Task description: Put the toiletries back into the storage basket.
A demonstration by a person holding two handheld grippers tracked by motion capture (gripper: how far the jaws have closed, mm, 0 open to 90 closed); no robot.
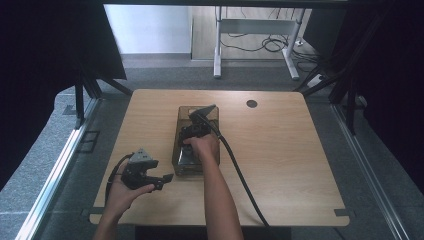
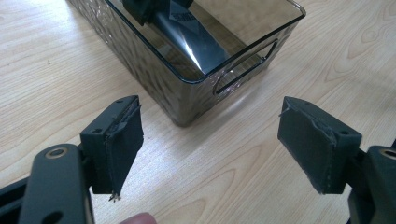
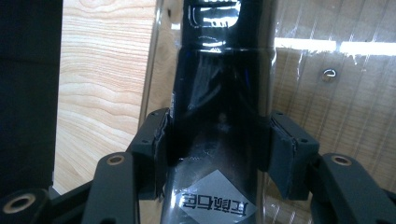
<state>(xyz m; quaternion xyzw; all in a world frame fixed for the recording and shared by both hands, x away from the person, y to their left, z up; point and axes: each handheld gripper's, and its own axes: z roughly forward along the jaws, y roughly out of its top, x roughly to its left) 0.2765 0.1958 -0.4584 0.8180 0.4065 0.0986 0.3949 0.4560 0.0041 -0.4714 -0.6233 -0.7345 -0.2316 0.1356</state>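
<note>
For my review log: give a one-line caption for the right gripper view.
Right tongs clamped on a glossy black packet inside the clear smoky bin on the wooden table.

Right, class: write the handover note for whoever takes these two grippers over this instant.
Right gripper: inside the clear smoky bin, jaws shut on the glossy black bar-shaped item, which lies along the bin's floor.
Left gripper: open, holding nothing, above the table just left of the bin's near corner and clear of its wall.
Done: the right has its grip on the item in the bin.
Left: whether the item is going in or coming out cannot be told. Either release and withdraw, or lift it clear; the left could steady the bin.
</note>
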